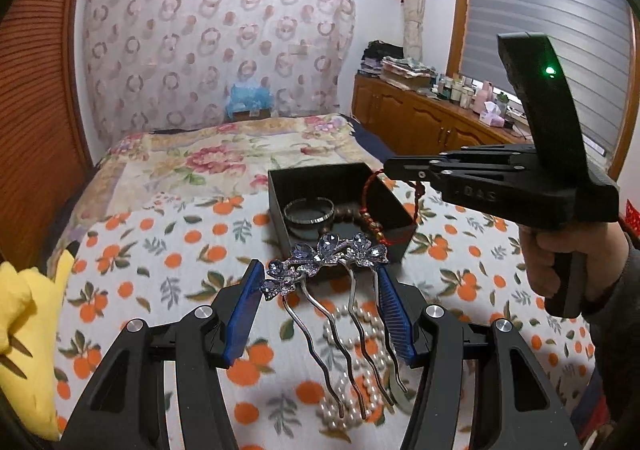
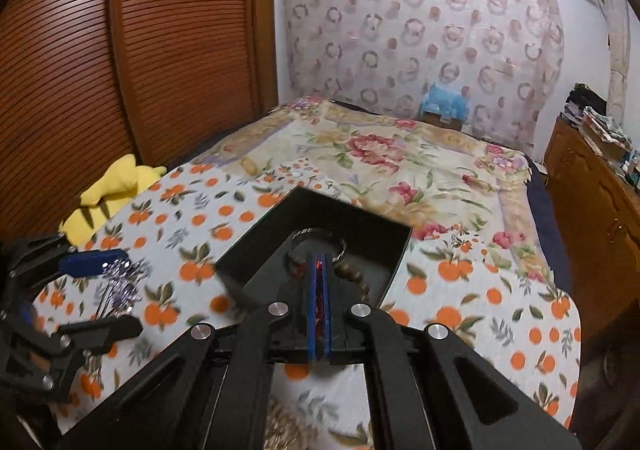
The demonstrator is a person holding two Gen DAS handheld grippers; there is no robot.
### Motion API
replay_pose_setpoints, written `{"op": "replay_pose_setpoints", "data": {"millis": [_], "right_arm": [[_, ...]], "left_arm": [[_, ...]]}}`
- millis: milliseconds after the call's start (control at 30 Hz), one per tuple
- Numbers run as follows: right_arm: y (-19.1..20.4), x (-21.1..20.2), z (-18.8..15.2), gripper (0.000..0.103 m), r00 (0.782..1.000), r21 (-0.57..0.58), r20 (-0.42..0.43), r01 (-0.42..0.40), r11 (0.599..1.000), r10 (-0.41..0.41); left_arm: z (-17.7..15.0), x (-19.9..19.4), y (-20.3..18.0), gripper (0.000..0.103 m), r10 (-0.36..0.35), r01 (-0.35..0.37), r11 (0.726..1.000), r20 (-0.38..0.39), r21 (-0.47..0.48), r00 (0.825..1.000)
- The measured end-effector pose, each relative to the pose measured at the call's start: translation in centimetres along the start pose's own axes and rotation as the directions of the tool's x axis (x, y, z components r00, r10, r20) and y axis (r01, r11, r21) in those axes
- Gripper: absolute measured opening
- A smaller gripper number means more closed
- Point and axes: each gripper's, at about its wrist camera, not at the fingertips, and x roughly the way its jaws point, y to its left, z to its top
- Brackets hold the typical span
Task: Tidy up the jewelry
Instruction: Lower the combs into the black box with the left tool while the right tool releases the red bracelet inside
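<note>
My left gripper is shut on a silver hair comb with purple crystal flowers and holds it above the bed, just short of the black jewelry box. The box holds a silver bangle and a brown bead bracelet. My right gripper is shut on a red cord bracelet with gold beads and hangs it over the box. A pearl necklace lies on the orange-print blanket under the comb.
A yellow plush toy lies at the blanket's left edge. A wooden wardrobe stands on the left and a cluttered wooden cabinet on the right. The floral bedspread stretches beyond the box.
</note>
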Motion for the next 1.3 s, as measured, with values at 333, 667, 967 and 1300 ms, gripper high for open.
{"op": "replay_pose_setpoints", "data": {"millis": [333,667,967,1300], "right_arm": [[-1.5,3.4,0.9,0.004,0.997,0.071,-0.048,-0.059,0.996,0.063],[-3.1,4.0,-1.0,0.017,0.995,0.103,-0.073,-0.064,0.993,0.072],[-5.4,1.4,-2.4,0.019,0.999,0.142,-0.022,-0.030,0.989,0.034],[-7.5,0.2,-5.2,0.019,1.000,0.175,-0.028,-0.002,0.984,0.007]], "left_arm": [[2.2,1.9,0.8,0.054,0.024,-0.024,1.000,-0.006,0.000,1.000],[4.1,4.6,-0.2,0.054,0.042,-0.041,0.999,-0.022,0.032,0.999],[5.6,7.7,-1.4,0.054,0.064,-0.061,0.996,-0.054,0.069,0.996],[7.3,12.0,-1.5,0.054,0.115,-0.106,0.991,-0.106,0.082,0.988]]}}
